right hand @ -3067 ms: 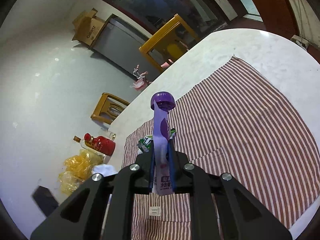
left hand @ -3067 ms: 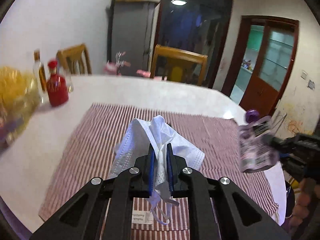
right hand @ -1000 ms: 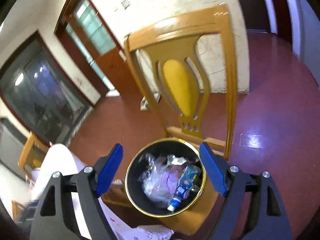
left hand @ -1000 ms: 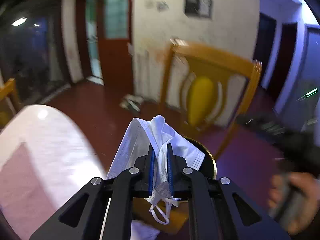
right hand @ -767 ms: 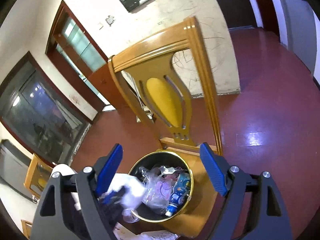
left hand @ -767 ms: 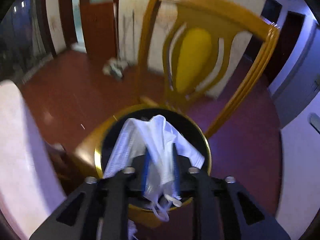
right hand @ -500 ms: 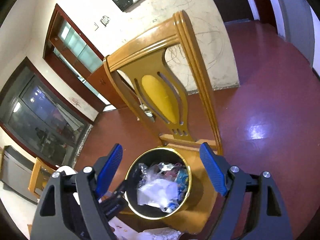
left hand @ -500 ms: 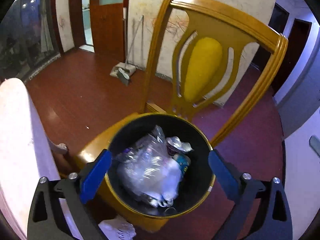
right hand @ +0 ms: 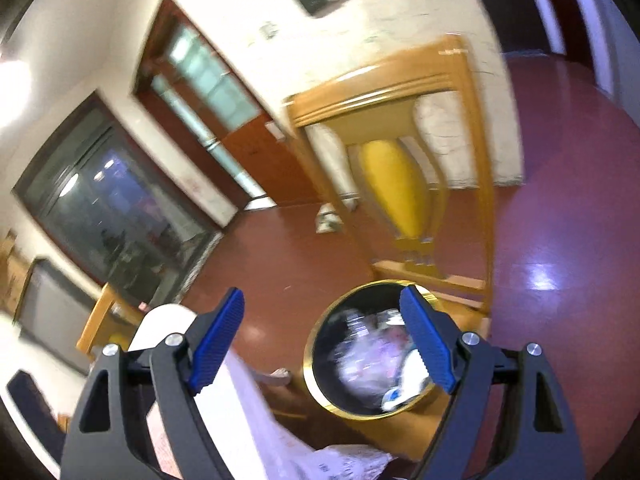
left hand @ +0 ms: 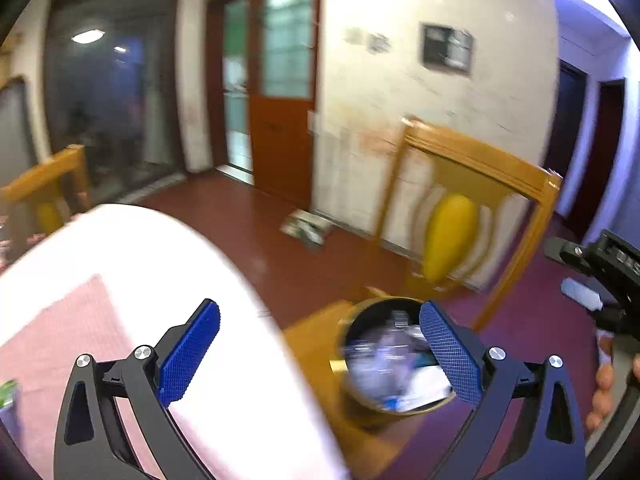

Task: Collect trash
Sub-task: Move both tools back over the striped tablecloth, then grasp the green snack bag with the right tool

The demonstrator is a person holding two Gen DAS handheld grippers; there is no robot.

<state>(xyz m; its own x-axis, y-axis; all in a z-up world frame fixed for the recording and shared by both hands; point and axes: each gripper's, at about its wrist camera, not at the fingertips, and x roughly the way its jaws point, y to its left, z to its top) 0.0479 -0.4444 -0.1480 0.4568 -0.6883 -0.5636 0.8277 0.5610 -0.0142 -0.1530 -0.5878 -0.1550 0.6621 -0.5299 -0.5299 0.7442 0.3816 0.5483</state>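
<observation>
A black trash bin with a gold rim point(left hand: 335, 364) stands on the seat of a wooden chair and holds blurred wrappers and a white mask point(left hand: 424, 384). My left gripper point(left hand: 318, 312) is open wide and empty, its right finger in front of the bin and its left finger over the table. In the right wrist view the same bin's rim point(right hand: 310, 344) lies low and to the right. My right gripper point(right hand: 322, 294) hangs open above and short of it, with nothing between its fingers.
The white table point(left hand: 160, 260) with a pink striped cloth point(left hand: 60, 340) fills the lower left. The chair back point(left hand: 472, 168) rises behind the bin. A dustpan point(left hand: 306, 228) lies by the wall. A hand point(left hand: 602, 380) shows at the right edge.
My left gripper opened over the bin and the mask dropped in. It then swung left toward the table. My right gripper, open throughout, drew back and rose a little.
</observation>
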